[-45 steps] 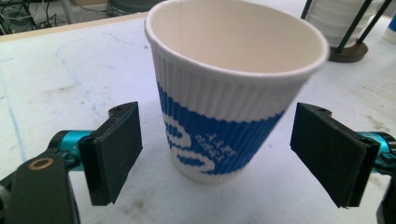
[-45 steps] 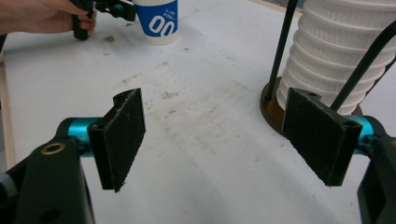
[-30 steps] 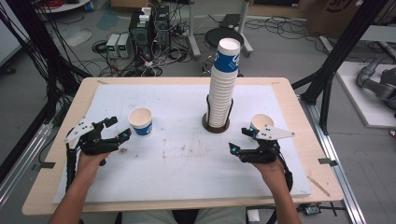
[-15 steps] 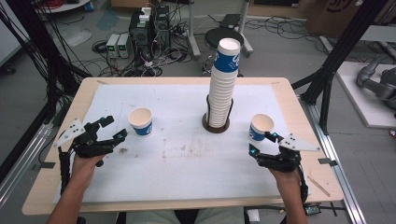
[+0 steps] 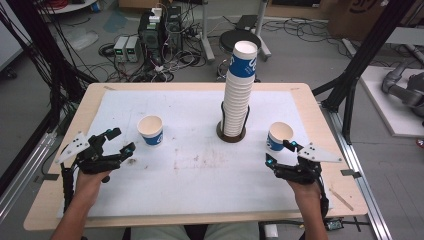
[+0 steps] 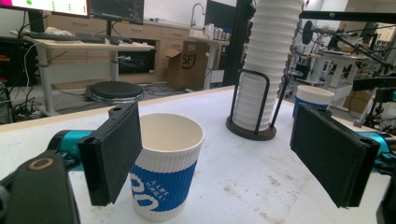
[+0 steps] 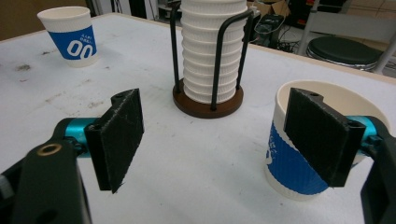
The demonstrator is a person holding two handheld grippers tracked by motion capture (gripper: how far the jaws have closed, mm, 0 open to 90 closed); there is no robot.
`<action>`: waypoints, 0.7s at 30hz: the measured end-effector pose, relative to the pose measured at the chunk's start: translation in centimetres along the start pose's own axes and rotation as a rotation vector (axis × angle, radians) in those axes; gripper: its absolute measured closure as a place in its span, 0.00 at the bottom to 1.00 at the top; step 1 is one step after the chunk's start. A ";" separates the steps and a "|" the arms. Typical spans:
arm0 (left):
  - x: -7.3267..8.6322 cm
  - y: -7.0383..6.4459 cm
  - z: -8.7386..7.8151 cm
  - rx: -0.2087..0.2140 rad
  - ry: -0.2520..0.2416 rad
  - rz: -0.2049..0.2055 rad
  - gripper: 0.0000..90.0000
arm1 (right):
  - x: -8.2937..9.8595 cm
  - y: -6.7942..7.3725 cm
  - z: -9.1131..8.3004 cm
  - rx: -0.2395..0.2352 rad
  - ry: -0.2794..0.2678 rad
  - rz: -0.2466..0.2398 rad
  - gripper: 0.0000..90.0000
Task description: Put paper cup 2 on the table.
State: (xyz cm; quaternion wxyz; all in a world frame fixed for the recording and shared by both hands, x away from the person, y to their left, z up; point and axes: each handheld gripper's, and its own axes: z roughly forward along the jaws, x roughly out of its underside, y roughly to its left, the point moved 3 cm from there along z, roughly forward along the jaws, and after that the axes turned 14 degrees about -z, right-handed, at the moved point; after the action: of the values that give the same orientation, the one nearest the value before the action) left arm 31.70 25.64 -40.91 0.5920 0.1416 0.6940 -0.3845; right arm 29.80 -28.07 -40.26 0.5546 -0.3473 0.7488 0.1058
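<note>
**Both grippers open, each near a loose cup, nothing held**

Left gripper [image 5: 119,141] sits at the left side of the table [image 5: 60,200], jaws spread wide, gripping nothing. The left cup [image 5: 150,130] stands upright just beyond and to the right of it, apart from the jaws in the high view. In the left gripper view that cup [image 6: 164,168] is close in front, partly behind the left-hand jaw pad; contact cannot be told. It is white with a blue band, empty.

Right gripper [image 5: 280,152] is at the right side of the table, jaws also wide, holding nothing. The right cup [image 5: 278,136] stands upright just ahead of it, near the fingertips. In the right gripper view this cup [image 7: 299,163] sits behind the right-hand jaw pad, not between the two pads.

The cup stack [image 5: 239,90] stands tall in a black wire holder on a round brown base [image 5: 232,136], mid-table, between the two loose cups and a bit farther back. Same stack [image 7: 212,51] shows ahead in the right gripper view.

The table is covered by a white sheet [image 5: 200,175] with faint smudges near the middle. Both hands come in from the bottom edge, well apart.
</note>
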 end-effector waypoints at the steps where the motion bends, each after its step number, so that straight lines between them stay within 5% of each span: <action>1: 0.0 0.0 0.0 0.001 0.001 0.003 0.18 | 0.0 0.0 0.1 -0.002 0.000 -0.003 0.23; 21: 0.3 0.3 0.4 -0.012 0.013 0.006 0.18 | 0.4 -0.2 0.1 -0.004 -0.002 0.019 0.23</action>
State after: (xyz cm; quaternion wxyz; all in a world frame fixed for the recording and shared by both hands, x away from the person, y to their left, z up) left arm 32.02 25.47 -41.33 0.5896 0.1428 0.6996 -0.3777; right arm 29.91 -28.35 -40.60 0.5535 -0.3413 0.7513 0.1127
